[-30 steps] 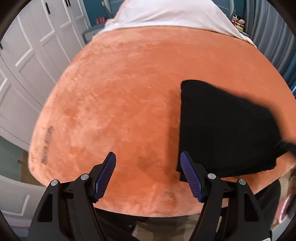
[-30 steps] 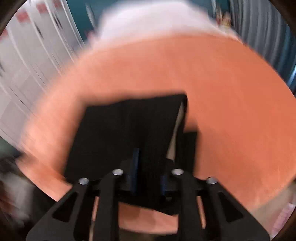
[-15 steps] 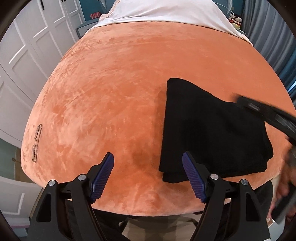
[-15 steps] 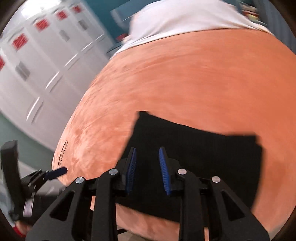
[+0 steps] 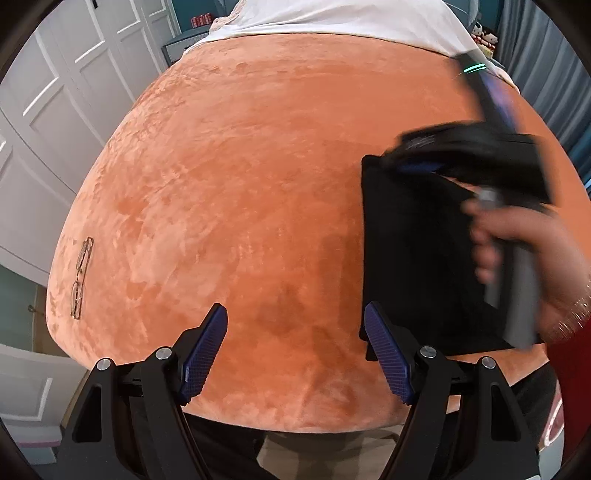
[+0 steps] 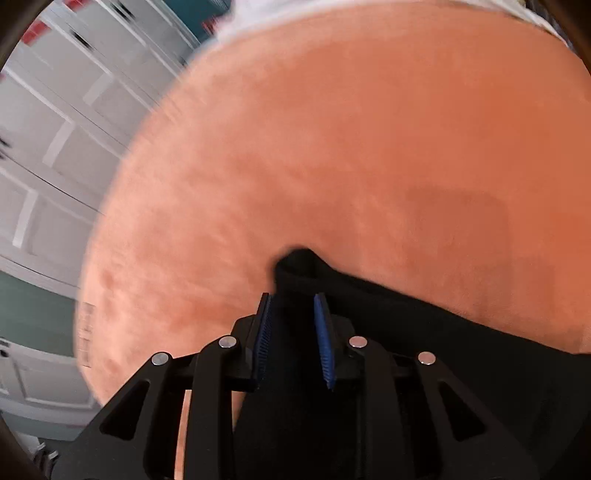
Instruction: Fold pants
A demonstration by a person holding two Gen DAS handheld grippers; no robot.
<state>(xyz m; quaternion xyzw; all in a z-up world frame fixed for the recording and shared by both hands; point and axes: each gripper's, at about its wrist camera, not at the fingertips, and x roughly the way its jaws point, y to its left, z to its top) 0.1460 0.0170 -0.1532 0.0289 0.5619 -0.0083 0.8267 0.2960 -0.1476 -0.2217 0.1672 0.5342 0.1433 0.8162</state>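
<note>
Folded black pants [image 5: 413, 251] lie on the right side of an orange plush blanket [image 5: 240, 166], near its front edge. My left gripper [image 5: 295, 308] is open over bare blanket, its right finger beside the pants' near left corner. My right gripper [image 6: 292, 297] is at the pants' far left corner, where the cloth [image 6: 424, 321] bunches up between its blue pads as the jaws close on it. In the left wrist view the right gripper [image 5: 417, 168] is blurred, with a person's hand [image 5: 517, 251] on its handle.
Eyeglasses [image 5: 82, 277] lie at the blanket's left edge. A white sheet [image 5: 332, 18] covers the far end of the bed. White panelled wardrobe doors [image 5: 55, 92] stand to the left. A person in dark clothes stands at the front edge.
The right gripper let go of the cloth it held, swept left across the folded pants and now sits at their far left corner. The left gripper stayed open and nearly still.
</note>
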